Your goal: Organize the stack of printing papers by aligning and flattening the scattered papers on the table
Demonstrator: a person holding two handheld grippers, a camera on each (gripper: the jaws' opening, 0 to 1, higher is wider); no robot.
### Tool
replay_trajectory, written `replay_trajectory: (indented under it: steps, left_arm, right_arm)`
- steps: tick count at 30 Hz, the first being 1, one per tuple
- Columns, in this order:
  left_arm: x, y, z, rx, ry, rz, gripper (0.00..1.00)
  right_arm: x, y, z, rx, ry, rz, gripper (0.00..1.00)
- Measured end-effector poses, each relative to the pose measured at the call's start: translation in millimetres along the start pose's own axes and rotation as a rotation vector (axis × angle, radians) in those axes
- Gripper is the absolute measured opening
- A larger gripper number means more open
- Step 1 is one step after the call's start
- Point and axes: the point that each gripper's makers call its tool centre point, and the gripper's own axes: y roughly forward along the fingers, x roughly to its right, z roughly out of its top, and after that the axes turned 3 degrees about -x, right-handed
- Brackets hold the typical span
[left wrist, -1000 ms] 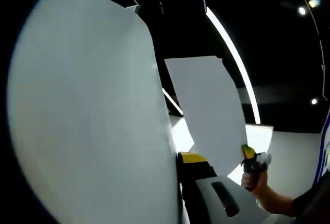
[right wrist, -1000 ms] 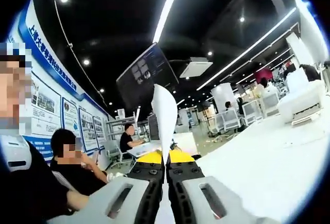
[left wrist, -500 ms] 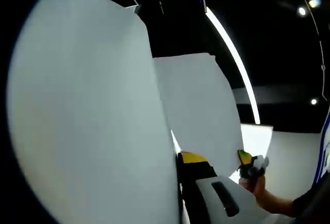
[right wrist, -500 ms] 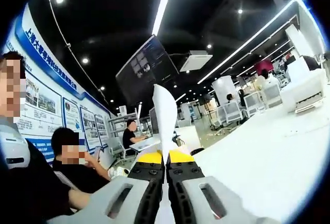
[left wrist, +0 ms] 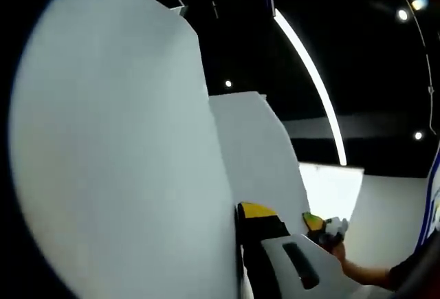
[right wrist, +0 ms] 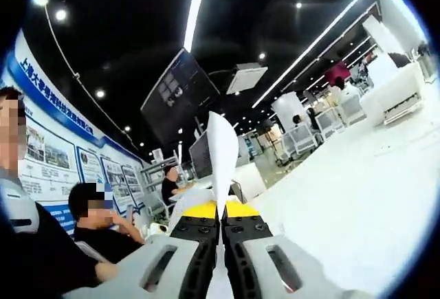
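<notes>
Left gripper view: one large white sheet (left wrist: 117, 154), smooth and slightly bowed, rising from 6 to 12 o'clock, pinched edge-on in the left claw (left wrist: 240, 244). Second sheet (left wrist: 258, 151), white and flat, at centre, held at 4 o'clock by the right claw (left wrist: 317, 223) in a hand (left wrist: 340, 254).

Right gripper view: right claw (right wrist: 220, 216) clamped tight on one thin white sheet (right wrist: 221, 161) seen edge-on, standing up toward 12 o'clock. White table (right wrist: 357, 189) at 3 o'clock. Two seated people (right wrist: 96, 216) at 8 o'clock, a third further back.
</notes>
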Motion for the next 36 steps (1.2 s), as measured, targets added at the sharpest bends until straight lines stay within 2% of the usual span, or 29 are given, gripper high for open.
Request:
replay_trajectory:
  steps: [6,11,17,26,36]
  left_arm:
    - [0.2,0.0,-0.3,-0.002,0.0,-0.002,0.08]
    - [0.5,-0.1,0.2,0.0,-0.01,-0.005,0.09]
    - [1.5,-0.3,0.6,0.004,-0.021,-0.01,0.09]
    - [0.2,0.2,0.9,0.006,-0.018,-0.007,0.11]
    - [0.7,0.2,1.5,0.009,-0.026,-0.01,0.11]
  right_arm:
    - [3.3,-2.9,-11.3,0.004,0.069,0.009,0.0]
    - [2.1,-5.4,-13.6,0.028,0.132,0.024,0.0]
    - [-7.9,-5.4,-16.2,0.032,0.203,0.064,0.0]
    - [-22.3,-5.5,-15.8,0.029,0.228,0.098,0.0]
    - [-8.3,-6.1,-23.1,0.001,0.228,0.077,0.0]
